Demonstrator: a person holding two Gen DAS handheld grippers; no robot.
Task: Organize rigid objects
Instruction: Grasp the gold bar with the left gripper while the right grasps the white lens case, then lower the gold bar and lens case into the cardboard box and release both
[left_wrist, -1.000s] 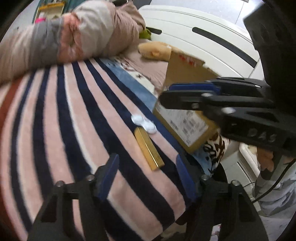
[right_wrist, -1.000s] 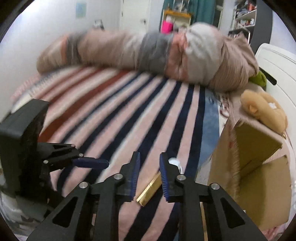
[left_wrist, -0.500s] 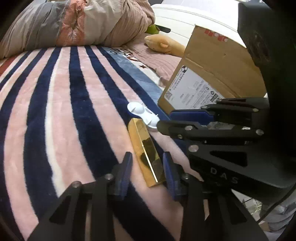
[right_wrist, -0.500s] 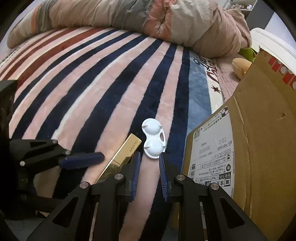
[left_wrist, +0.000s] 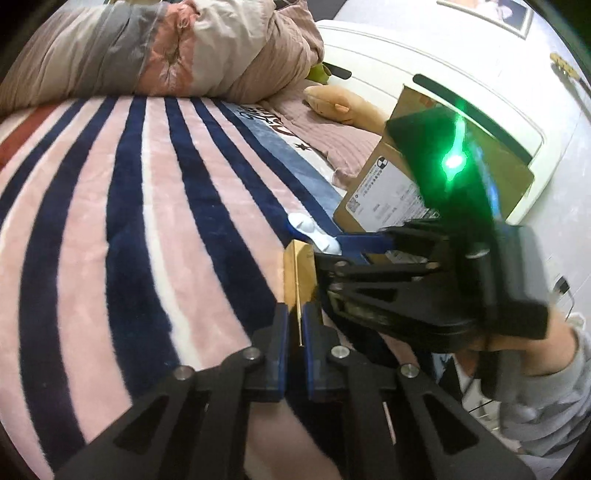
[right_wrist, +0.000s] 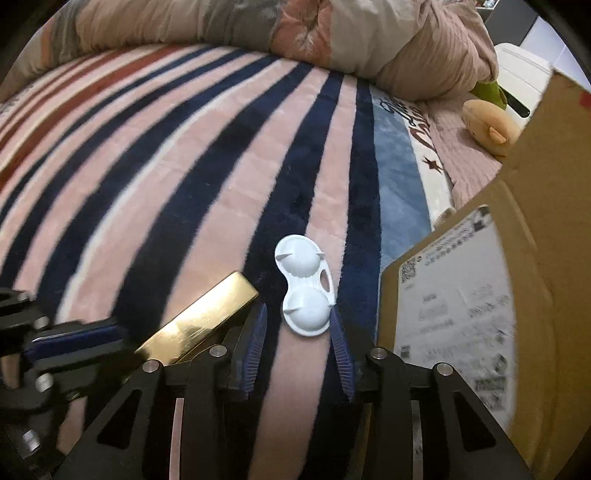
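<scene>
Both tongs have come down onto the striped bed (right_wrist: 177, 177). Beside the cardboard box (right_wrist: 480, 295), the left tongs (left_wrist: 294, 325) pinch the gold bar (right_wrist: 199, 325); the right tongs (right_wrist: 297, 332) spread open around the white lens case (right_wrist: 304, 288).

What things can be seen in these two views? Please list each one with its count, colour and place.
gold box: 1, shiny gold, on blanket, between left tongs' pads
contact lens case: 1, white, on blanket, near end between open right tongs
cardboard box: 1, brown with white label, right of both
striped blanket: 1, pink and navy, covers bed
rolled duvet: 1, beige, grey, pink, far end
plush toy: 1, tan, near box
left tongs: 1, black, blue pads
right tongs: 1, black, blue pads
</scene>
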